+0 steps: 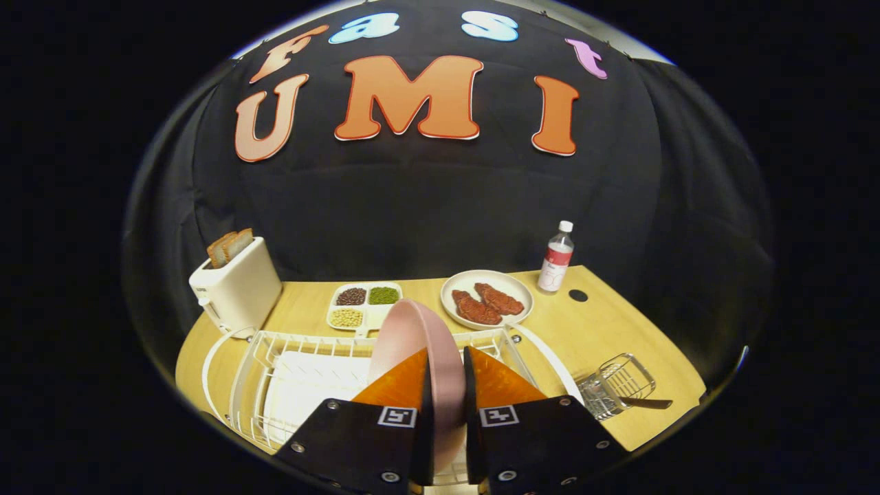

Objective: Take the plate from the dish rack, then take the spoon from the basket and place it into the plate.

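Note:
A pink plate point(416, 333) stands on edge between my fingers, over the white wire dish rack point(289, 364). My gripper point(447, 375) is shut on the plate's rim, one finger on each face. Whether the plate still rests in the rack's slots I cannot tell. To the right of the rack lies a small wire basket point(615, 392) on its side, with a dark spoon handle point(650, 403) sticking out of it toward the table's right edge.
Beyond the rack on the wooden table point(605, 330) are a white toaster point(234, 289) holding bread, a divided dish of beans point(364, 304), a white plate with meat pieces point(488, 300) and a small bottle point(555, 258).

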### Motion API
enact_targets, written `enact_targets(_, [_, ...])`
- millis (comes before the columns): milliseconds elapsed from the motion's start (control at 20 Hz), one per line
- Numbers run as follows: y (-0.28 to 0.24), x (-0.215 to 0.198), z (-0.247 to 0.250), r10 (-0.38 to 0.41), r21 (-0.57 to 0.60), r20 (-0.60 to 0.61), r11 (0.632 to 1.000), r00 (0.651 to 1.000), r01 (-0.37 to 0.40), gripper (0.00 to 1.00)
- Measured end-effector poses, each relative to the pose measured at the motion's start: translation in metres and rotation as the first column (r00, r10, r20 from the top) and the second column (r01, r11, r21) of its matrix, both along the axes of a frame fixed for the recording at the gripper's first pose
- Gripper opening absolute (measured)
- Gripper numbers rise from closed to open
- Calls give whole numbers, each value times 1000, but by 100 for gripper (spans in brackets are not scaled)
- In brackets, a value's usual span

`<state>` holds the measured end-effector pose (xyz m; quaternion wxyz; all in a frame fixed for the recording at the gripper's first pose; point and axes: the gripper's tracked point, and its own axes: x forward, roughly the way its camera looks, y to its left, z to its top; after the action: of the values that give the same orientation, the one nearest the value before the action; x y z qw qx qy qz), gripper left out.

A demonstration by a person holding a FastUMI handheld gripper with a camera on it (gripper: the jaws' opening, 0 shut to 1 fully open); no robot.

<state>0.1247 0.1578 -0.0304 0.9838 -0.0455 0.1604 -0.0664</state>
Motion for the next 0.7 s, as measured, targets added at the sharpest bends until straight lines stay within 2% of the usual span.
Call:
enact_targets(50, [1, 0, 3, -2, -17, 3, 1000, 1000, 2, 15])
enact_targets(300, [8, 0, 15, 4, -121, 10, 993, 1000, -3, 15])
enact_targets(550, [13, 1, 39, 6, -238, 69, 971, 998, 10, 14])
enact_targets(700, [20, -5, 56, 29, -208, 103, 978, 994, -7, 14])
